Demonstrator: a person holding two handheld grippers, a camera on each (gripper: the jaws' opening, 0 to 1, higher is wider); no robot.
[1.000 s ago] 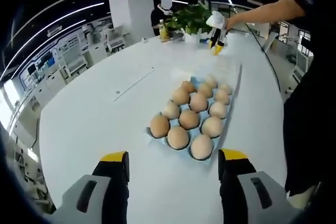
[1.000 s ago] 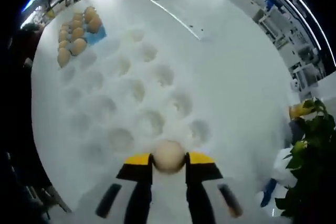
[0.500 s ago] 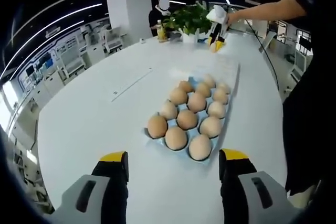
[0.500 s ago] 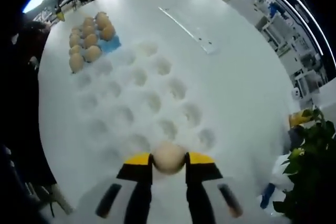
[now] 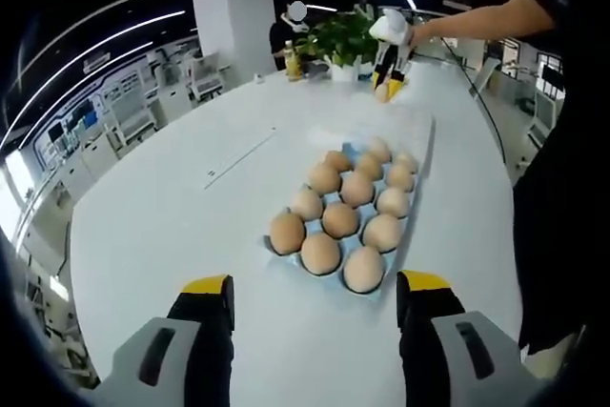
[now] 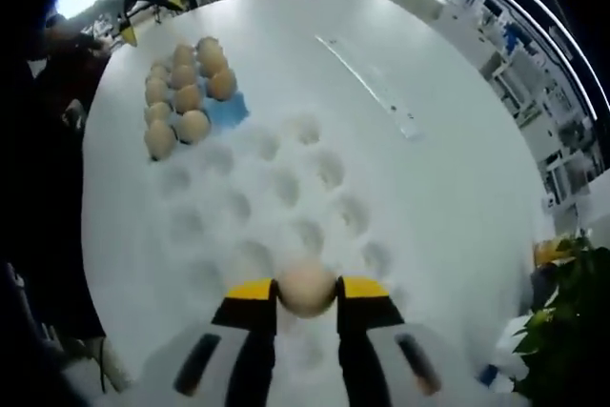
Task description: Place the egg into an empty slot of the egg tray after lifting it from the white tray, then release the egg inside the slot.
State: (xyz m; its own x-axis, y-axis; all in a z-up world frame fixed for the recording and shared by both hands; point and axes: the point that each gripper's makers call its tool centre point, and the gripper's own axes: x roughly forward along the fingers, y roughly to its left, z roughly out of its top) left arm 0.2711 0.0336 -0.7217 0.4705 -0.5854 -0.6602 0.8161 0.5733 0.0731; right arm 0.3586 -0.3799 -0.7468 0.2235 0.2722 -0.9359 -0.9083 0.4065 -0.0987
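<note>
A pale egg point(image 6: 307, 285) sits between the yellow-tipped jaws of my right gripper point(image 6: 307, 296), which is shut on it and holds it above the white tray point(image 6: 276, 207) with its rows of empty dimples. Beyond that lies the blue egg tray point(image 6: 232, 111), holding several brown eggs point(image 6: 181, 92) and one bare blue slot at its near corner. In the left gripper view the same egg tray point(image 5: 276, 247) lies just ahead of my left gripper point(image 5: 315, 285), whose jaws stand wide open with nothing between them. Far across the table a person's arm holds the right gripper point(image 5: 389, 78).
A long thin strip point(image 5: 243, 152) lies on the round white table point(image 5: 162, 216). A potted plant point(image 5: 345, 35) and a white pillar point(image 5: 233, 16) stand at the far edge. The person's dark body point(image 5: 562, 197) runs along the right side.
The right gripper has risen with the egg and swung toward the egg tray, which now sits nearer the middle of its view. The left gripper has stayed put.
</note>
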